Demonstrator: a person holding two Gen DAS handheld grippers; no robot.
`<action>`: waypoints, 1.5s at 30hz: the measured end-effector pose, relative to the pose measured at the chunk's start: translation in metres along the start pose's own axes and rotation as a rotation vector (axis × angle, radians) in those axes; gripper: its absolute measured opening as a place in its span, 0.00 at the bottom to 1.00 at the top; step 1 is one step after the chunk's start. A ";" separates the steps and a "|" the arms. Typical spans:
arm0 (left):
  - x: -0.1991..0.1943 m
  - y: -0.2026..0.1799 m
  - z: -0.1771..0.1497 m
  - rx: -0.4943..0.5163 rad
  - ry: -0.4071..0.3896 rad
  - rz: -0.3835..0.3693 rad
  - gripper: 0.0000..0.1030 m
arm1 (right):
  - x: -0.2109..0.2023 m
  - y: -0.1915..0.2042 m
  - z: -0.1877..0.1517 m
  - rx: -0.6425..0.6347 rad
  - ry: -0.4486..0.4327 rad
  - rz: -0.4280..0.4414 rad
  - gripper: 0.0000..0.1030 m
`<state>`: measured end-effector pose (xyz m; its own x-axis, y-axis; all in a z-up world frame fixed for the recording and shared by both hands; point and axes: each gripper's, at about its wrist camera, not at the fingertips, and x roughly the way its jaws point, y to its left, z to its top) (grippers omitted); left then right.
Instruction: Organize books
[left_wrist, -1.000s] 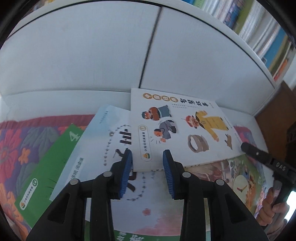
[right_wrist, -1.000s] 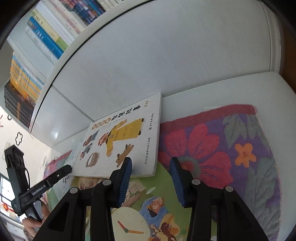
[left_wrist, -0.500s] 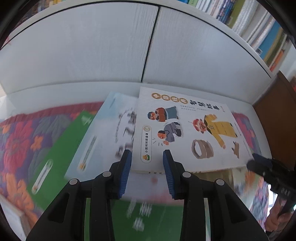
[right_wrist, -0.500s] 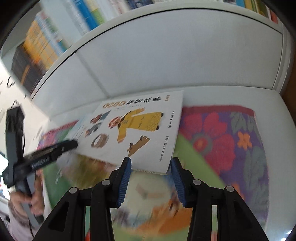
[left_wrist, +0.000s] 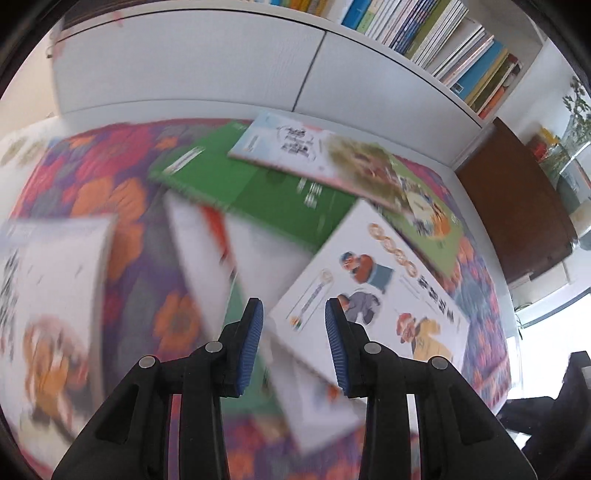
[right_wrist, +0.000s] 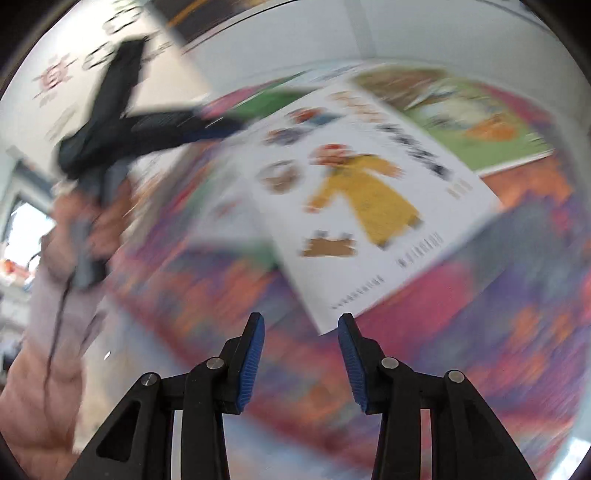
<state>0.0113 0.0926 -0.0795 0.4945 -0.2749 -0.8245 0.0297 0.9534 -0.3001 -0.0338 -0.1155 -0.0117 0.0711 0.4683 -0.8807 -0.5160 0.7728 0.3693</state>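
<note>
Books lie scattered on a floral cloth (left_wrist: 110, 192); the white picture book (left_wrist: 369, 291) lies slanted on top. Left gripper (left_wrist: 293, 343) released, empty. Right gripper (right_wrist: 301, 354) closing, empty.

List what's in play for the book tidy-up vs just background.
In play: white book, green book, pale-blue book, clock book, left gripper, right gripper.
Background: floral mat, shelved books, brown cabinet.
</note>
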 end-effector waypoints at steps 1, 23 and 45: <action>-0.011 0.000 -0.012 0.009 -0.013 0.009 0.30 | -0.006 0.015 -0.009 -0.034 -0.015 -0.007 0.40; 0.000 -0.055 -0.115 0.123 0.054 -0.018 0.30 | 0.016 -0.053 0.022 0.114 -0.092 -0.246 0.45; 0.008 0.001 -0.108 0.044 0.065 -0.204 0.36 | 0.044 -0.054 -0.015 0.077 -0.051 0.222 0.46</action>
<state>-0.0791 0.0784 -0.1380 0.4178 -0.4684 -0.7785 0.1617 0.8815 -0.4437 -0.0158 -0.1434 -0.0754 0.0072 0.6500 -0.7599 -0.4571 0.6780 0.5756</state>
